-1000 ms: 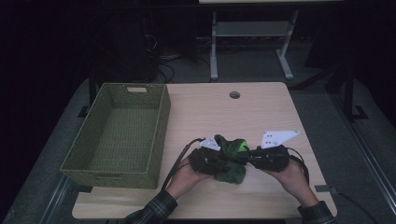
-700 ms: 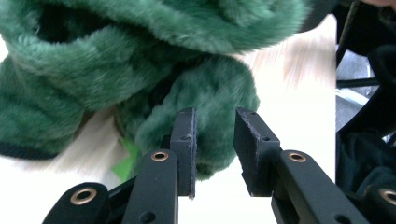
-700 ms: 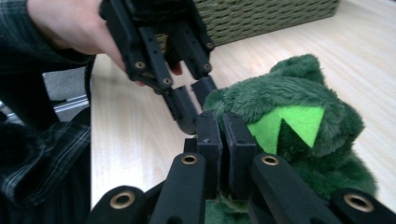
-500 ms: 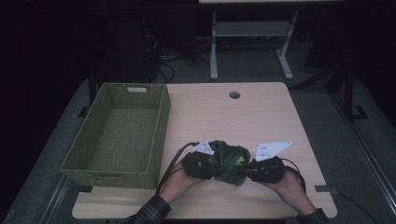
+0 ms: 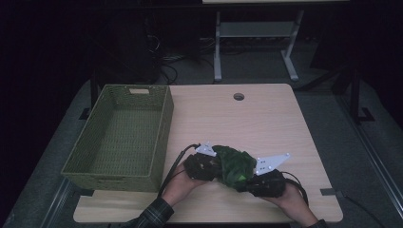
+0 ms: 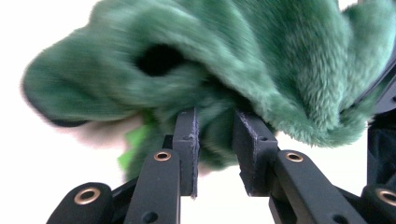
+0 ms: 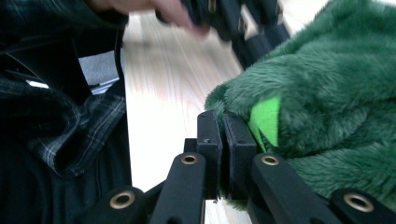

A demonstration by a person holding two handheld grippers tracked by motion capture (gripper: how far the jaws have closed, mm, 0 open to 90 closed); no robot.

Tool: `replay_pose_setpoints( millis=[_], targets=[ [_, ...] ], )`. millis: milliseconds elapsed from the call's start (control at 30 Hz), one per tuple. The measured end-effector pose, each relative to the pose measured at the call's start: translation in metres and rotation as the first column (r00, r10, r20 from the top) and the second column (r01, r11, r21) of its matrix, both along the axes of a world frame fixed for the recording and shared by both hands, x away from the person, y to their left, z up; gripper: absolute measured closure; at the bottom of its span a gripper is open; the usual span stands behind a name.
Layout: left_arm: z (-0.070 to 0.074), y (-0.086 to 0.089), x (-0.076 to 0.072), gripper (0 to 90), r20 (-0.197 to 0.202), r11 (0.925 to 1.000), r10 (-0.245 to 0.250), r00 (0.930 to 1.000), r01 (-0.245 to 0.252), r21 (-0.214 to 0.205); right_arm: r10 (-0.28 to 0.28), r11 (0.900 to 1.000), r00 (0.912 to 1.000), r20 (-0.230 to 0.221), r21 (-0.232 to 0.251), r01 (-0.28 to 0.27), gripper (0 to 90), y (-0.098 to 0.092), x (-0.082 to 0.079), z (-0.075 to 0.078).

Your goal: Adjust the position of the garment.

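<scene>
While both tongs (image 5: 216, 167) (image 5: 247, 183) clamp the green plush cloth (image 5: 234, 165), the wooden table (image 5: 266, 123) stands in a dark room.

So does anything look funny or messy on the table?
Nothing looks spilled or broken. The green plush toy is scrunched into a lump between the left gripper and the right gripper, both pinching its fur near the table's front edge. The green woven basket sits straight, with nothing inside.
</scene>
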State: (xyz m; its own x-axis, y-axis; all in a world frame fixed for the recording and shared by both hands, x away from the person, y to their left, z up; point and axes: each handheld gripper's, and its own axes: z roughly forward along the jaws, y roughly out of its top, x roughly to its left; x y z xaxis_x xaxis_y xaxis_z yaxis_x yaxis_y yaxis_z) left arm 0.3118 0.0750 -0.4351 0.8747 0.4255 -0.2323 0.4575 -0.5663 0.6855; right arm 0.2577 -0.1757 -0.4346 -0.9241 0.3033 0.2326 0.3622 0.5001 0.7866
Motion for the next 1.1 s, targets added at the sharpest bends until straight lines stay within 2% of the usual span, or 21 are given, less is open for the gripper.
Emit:
replay_pose_setpoints(
  millis=[67, 100, 200, 400, 500, 600, 667, 833, 900, 933, 1000, 1100],
  targets=[
    [0.006, 0.005, 0.002, 70.6, 0.008, 0.9997, 0.021, 0.9997, -0.021, -0.011, -0.001, 0.9999, 0.9999, -0.010, -0.011, 0.001, 86.4, 0.000, 0.000, -0.003],
    [0.009, 0.008, 0.003, 70.6, 0.019, 0.9998, 0.016, 0.9997, -0.016, -0.007, -0.002, 0.9999, 0.9999, -0.011, -0.011, 0.002, 86.4, 0.000, 0.000, -0.005],
    [0.017, 0.010, 0.002, 70.4, 0.036, 0.9992, 0.029, 0.9989, -0.028, -0.029, -0.008, 0.9997, 0.9998, -0.020, -0.021, 0.007, 86.5, 0.001, 0.001, -0.009],
    [0.029, 0.014, 0.002, 68.3, 0.059, 0.9978, 0.048, 0.9971, -0.045, -0.047, -0.012, 0.9983, 0.9999, -0.003, -0.058, 0.012, 86.5, 0.006, 0.001, -0.019],
    [0.036, 0.018, 0.003, 67.8, 0.079, 0.9965, 0.063, 0.9949, -0.058, -0.060, -0.006, 0.9972, 0.9998, -0.017, -0.074, 0.005, 86.5, 0.010, 0.002, -0.023],
    [0.040, 0.019, 0.004, 65.7, 0.089, 0.9963, 0.062, 0.9941, -0.057, -0.064, 0.002, 0.9959, 0.9999, -0.016, -0.090, -0.004, 86.5, 0.012, 0.003, -0.025],
    [0.044, 0.013, 0.006, 63.8, 0.098, 0.9968, 0.042, 0.9943, -0.035, -0.072, 0.003, 0.9958, 0.9999, -0.014, -0.091, -0.004, 86.4, 0.012, 0.004, -0.025],
    [0.044, -0.007, 0.012, 61.6, 0.132, 0.9988, 0.013, 0.9912, -0.006, -0.048, 0.003, 0.9956, 0.9999, -0.014, -0.094, -0.004, 86.4, 0.011, 0.004, -0.024],
    [0.042, -0.010, 0.016, 59.8, 0.132, 0.9994, 0.006, 0.9912, -0.001, -0.034, 0.004, 0.9954, 0.9998, -0.017, -0.096, -0.005, 86.5, 0.011, 0.004, -0.024],
    [0.038, -0.014, 0.018, 59.8, 0.101, 0.9998, 0.004, 0.9948, -0.002, -0.020, 0.003, 0.9951, 0.9998, -0.021, -0.099, -0.005, 86.5, 0.011, 0.004, -0.024],
    [0.026, -0.017, 0.022, 58.7, 0.097, 0.9993, -0.003, 0.9952, 0.000, 0.037, 0.006, 0.9936, 0.9998, -0.020, -0.113, -0.008, 86.5, 0.010, 0.004, -0.025],
    [0.018, -0.014, 0.023, 59.0, 0.081, 0.9979, 0.003, 0.9967, -0.008, 0.065, 0.008, 0.9923, 0.9998, -0.017, -0.124, -0.010, 86.4, 0.007, 0.005, -0.025]
  ],
)
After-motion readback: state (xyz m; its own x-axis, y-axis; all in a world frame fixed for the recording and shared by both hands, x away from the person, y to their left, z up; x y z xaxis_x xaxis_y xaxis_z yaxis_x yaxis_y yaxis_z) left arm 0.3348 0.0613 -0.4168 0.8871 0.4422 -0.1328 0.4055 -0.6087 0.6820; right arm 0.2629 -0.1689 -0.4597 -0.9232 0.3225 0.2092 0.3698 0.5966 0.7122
